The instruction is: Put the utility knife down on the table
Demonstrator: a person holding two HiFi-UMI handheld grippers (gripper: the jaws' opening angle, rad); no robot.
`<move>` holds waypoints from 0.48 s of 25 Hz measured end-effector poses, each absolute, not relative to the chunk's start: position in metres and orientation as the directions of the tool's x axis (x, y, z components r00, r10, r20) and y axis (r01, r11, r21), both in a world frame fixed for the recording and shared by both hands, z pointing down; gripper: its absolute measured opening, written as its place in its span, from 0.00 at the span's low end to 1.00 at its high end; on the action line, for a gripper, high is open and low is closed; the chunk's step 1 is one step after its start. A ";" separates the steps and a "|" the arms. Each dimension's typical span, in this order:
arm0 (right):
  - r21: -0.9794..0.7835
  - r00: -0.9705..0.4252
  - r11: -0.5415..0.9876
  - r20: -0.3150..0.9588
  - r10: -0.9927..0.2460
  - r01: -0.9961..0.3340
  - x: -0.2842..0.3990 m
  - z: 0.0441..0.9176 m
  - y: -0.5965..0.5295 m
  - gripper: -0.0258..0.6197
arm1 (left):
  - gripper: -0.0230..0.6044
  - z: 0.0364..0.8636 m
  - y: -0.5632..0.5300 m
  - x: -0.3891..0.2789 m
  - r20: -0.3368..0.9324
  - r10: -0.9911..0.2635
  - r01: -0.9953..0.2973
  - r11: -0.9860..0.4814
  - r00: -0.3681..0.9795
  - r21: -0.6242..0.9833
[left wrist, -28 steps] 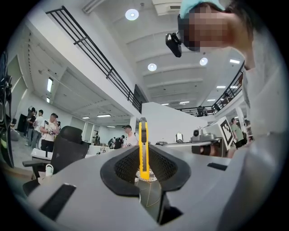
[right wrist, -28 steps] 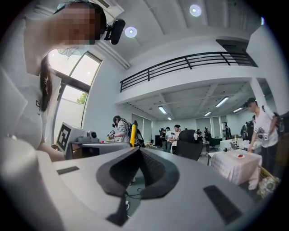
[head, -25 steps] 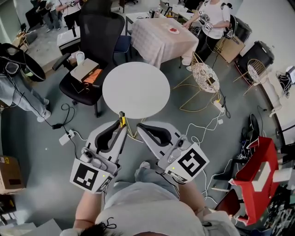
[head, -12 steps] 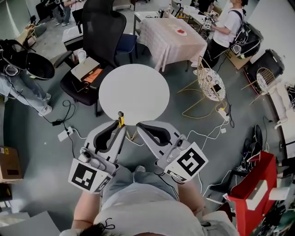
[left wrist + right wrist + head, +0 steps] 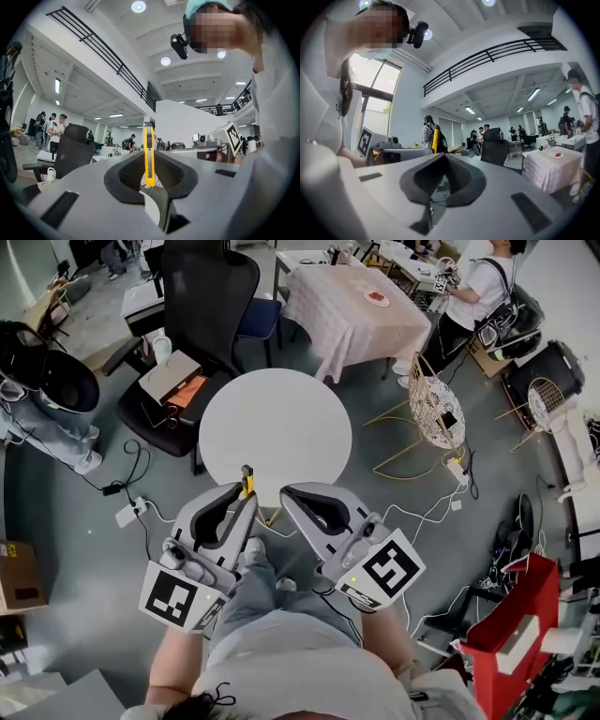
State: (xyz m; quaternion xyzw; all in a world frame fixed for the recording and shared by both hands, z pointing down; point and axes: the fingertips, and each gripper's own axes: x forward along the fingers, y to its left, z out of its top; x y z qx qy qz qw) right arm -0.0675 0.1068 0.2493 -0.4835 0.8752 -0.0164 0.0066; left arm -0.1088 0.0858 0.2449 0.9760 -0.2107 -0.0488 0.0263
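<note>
Knee [image 5: 252, 561] advanced; left gripper [image 5: 247, 496] clamps utility knife [image 5: 247, 480].

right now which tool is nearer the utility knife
Left. The left tool grips the utility knife between its jaws; the right tool sits apart to its right, shut on nothing.

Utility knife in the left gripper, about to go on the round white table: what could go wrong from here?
1. The left gripper pinches the utility knife low down, so much of it stands beyond the jaws; it may pivot or slip when tilted.
2. In the head view it shows at the round table's near edge; released there, it could fall to the floor.
3. The shut right gripper is close alongside and could knock it.
</note>
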 end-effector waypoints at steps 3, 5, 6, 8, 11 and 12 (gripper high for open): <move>-0.029 -0.519 0.519 0.007 -0.855 -0.854 -0.062 0.246 0.082 0.05 | 0.14 0.243 0.061 -0.101 -0.088 -0.396 -0.391 -0.918 0.914 0.070; -0.021 -0.511 0.510 0.006 -0.860 -0.860 -0.059 0.242 0.064 0.05 | 0.14 0.240 0.043 -0.096 -0.098 -0.384 -0.380 -0.923 0.918 0.065; -0.016 -0.507 0.507 0.005 -0.862 -0.862 -0.058 0.240 0.054 0.05 | 0.14 0.238 0.033 -0.095 -0.103 -0.378 -0.373 -0.926 0.920 0.063; -0.006 -0.500 0.500 0.004 -0.866 -0.866 -0.058 0.237 0.035 0.05 | 0.14 0.236 0.014 -0.093 -0.112 -0.364 -0.359 -0.931 0.925 0.059; 0.011 -0.481 0.481 0.000 -0.877 -0.877 -0.057 0.234 0.012 0.05 | 0.14 0.234 -0.010 -0.091 -0.121 -0.340 -0.336 -0.940 0.933 0.053; 0.015 -0.473 0.473 -0.001 -0.881 -0.881 -0.056 0.233 0.006 0.05 | 0.14 0.234 -0.017 -0.090 -0.123 -0.332 -0.328 -0.943 0.935 0.052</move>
